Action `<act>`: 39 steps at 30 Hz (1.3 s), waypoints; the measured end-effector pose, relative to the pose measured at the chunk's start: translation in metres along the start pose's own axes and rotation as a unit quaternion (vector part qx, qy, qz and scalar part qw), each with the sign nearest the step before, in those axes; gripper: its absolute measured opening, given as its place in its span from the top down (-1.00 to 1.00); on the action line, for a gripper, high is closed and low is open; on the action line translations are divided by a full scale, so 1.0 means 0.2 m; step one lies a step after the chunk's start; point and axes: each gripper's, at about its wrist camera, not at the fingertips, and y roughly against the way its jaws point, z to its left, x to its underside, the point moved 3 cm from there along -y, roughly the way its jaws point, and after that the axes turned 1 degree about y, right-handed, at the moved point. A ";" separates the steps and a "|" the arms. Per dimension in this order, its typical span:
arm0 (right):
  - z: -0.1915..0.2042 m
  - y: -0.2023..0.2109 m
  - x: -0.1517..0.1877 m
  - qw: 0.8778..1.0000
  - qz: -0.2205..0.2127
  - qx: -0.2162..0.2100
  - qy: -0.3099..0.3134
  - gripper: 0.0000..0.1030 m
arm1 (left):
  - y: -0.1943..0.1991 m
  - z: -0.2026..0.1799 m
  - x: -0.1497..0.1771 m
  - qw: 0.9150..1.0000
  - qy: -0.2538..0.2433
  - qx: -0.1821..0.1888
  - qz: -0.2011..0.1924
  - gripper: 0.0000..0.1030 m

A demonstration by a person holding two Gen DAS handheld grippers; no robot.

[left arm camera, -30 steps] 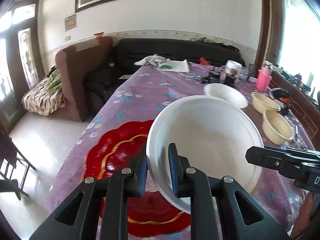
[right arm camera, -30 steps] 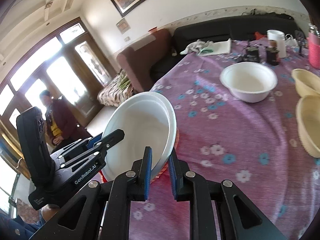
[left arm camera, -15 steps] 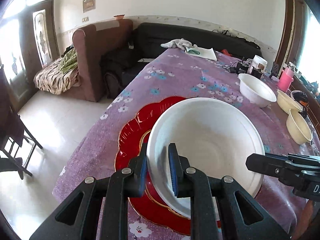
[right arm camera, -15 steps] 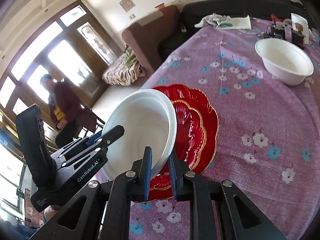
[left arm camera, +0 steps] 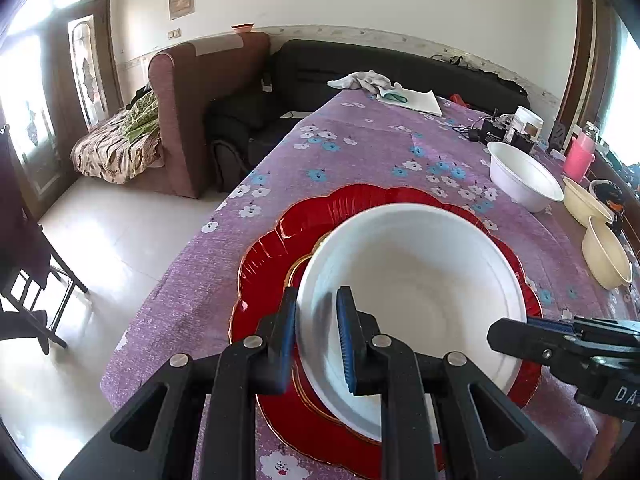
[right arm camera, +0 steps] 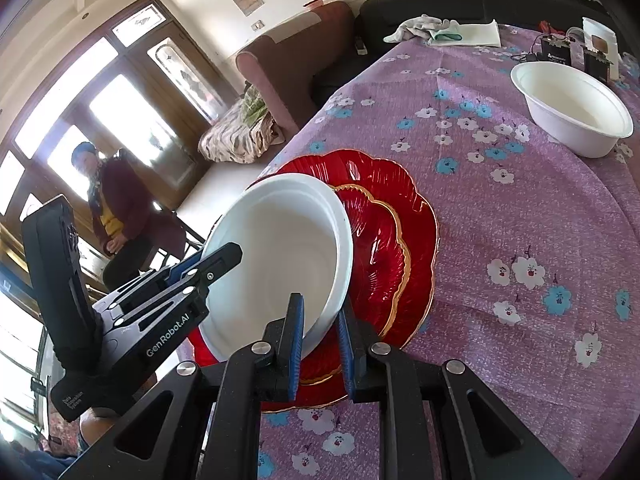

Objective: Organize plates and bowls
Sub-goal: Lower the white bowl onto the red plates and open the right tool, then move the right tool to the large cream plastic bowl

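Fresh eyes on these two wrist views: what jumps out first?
A big white bowl fills the foreground, pinched at its rim by both the left gripper and the right gripper, over stacked red scalloped plates near the table corner. Farther back on the purple flowered tablecloth stands a second white bowl, with two cream bowls beyond it at the right edge.

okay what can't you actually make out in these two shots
- Whether the white bowl rests on the red plates: its underside is hidden in both wrist views.
- Items at the far table end: too small.
- Cream bowls: left view only, cramped near the right edge.
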 end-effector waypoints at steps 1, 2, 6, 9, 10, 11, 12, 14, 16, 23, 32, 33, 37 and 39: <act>0.00 -0.01 0.00 1.000 0.001 0.000 -0.001 0.64 | 0.00 0.00 0.00 1.000 0.001 0.000 -0.001 0.65; 0.00 -0.01 0.00 1.000 0.002 -0.001 0.000 0.64 | 0.00 0.01 0.00 1.000 0.003 -0.001 -0.002 0.61; 0.00 -0.02 0.00 1.000 0.001 0.003 0.004 0.63 | 0.01 0.03 0.00 1.000 0.008 -0.002 -0.004 0.57; 0.00 -0.01 0.01 1.000 -0.004 0.004 0.003 0.63 | 0.03 0.03 0.00 1.000 0.010 -0.002 -0.006 0.34; 0.00 0.00 0.01 1.000 -0.005 0.007 0.002 0.62 | 0.04 0.04 -0.01 1.000 0.011 -0.003 -0.011 0.31; 0.00 0.01 0.01 1.000 -0.005 0.008 0.001 0.56 | 0.05 0.04 -0.01 1.000 0.011 -0.004 -0.014 0.27; -0.01 0.02 0.01 1.000 -0.006 0.007 -0.001 0.51 | 0.05 0.04 -0.02 1.000 0.011 -0.004 -0.017 0.23; -0.02 0.05 0.01 1.000 -0.013 0.003 -0.003 0.40 | 0.08 0.04 -0.03 1.000 0.015 -0.005 -0.025 0.17; -0.02 0.10 0.01 1.000 -0.029 0.000 0.000 0.39 | 0.10 0.04 -0.04 0.999 0.017 -0.007 -0.033 0.09; -0.05 0.29 0.03 0.997 -0.071 -0.004 0.011 0.39 | 0.17 -0.03 -0.08 0.999 0.006 -0.016 -0.043 0.05; -0.40 0.81 -0.19 0.978 -0.188 0.081 -0.041 0.09 | 0.35 -0.41 -0.18 0.994 -0.067 0.042 -0.078 -0.30; -0.42 0.84 -0.18 0.975 -0.200 0.081 -0.046 -0.02 | 0.32 -0.45 -0.16 0.994 -0.072 0.054 -0.069 -0.30; -0.53 0.81 -0.07 0.977 -0.187 0.081 -0.067 -0.18 | 0.26 -0.62 -0.10 0.991 -0.099 0.076 -0.043 -0.30; -0.61 0.80 -0.02 0.977 -0.181 0.075 -0.089 -0.18 | 0.25 -0.72 -0.07 0.989 -0.117 0.085 -0.034 -0.30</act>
